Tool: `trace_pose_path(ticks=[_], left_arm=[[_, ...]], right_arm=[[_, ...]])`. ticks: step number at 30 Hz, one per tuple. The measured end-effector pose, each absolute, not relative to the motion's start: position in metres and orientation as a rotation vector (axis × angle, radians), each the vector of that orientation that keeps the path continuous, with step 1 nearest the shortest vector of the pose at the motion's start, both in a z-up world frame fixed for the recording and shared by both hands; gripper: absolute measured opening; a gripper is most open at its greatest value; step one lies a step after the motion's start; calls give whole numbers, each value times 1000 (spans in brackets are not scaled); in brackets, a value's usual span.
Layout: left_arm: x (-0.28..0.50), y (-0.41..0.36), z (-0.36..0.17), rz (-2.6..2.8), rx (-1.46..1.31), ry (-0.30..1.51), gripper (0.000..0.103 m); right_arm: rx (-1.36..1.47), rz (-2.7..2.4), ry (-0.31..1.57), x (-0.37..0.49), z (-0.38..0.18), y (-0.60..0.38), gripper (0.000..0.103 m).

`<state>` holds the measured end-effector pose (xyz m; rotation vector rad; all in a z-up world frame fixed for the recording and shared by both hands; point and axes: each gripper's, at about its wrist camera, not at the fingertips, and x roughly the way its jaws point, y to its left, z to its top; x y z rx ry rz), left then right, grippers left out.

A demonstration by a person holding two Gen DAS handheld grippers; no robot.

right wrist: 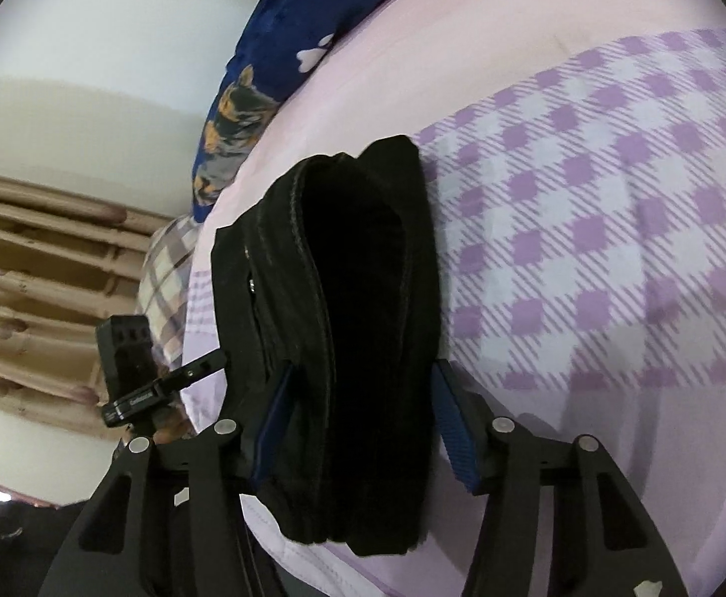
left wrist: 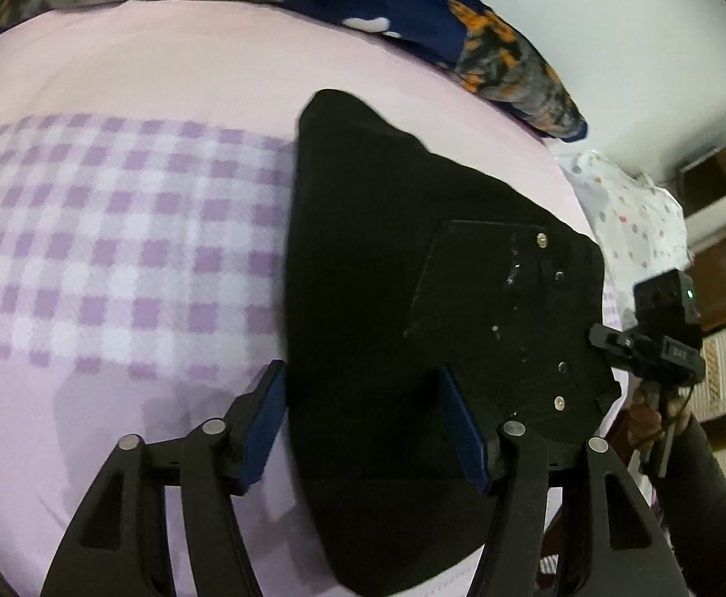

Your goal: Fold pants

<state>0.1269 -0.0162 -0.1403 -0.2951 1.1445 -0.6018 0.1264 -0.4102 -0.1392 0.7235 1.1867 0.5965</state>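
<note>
The black pants [left wrist: 402, 308] lie folded in a thick stack on the pink bed sheet [left wrist: 163, 74], a back pocket with metal rivets facing up. My left gripper [left wrist: 363, 423] is open, its blue-padded fingers [left wrist: 263, 428] straddling the near edge of the stack. In the right wrist view the folded pants [right wrist: 353, 328] show their layered edges. My right gripper [right wrist: 363, 428] is open, its fingers [right wrist: 455, 433] on either side of the stack's end. The right gripper also shows in the left wrist view [left wrist: 661, 338] at the stack's far side.
A lilac checked band [left wrist: 114, 248] crosses the sheet. A navy blanket with dog prints [left wrist: 412, 15] lies along the bed's far edge. A dotted white pillow [left wrist: 631, 214] sits by the pants. Brown curtains [right wrist: 29, 268] hang beyond the bed.
</note>
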Motion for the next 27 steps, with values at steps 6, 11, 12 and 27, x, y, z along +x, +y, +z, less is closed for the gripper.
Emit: trace_pose_path(ticks=[6,11,12,27], left_arm=[[141,-20,-143,-657,-345,1116,68],[151,-20,-144,-637,-407,1108,68],[151,-22,-143,-627,-396,1112,68],[136,-7,-116,-602,-399,1018,14]], right_arm=[[773,635,1180,140,-146,-399,46],[808,582,1158,137,-146,-395,44],[810,565,1153,136,-146,-393,42],[896,584,1070,132,-94,-353,28]])
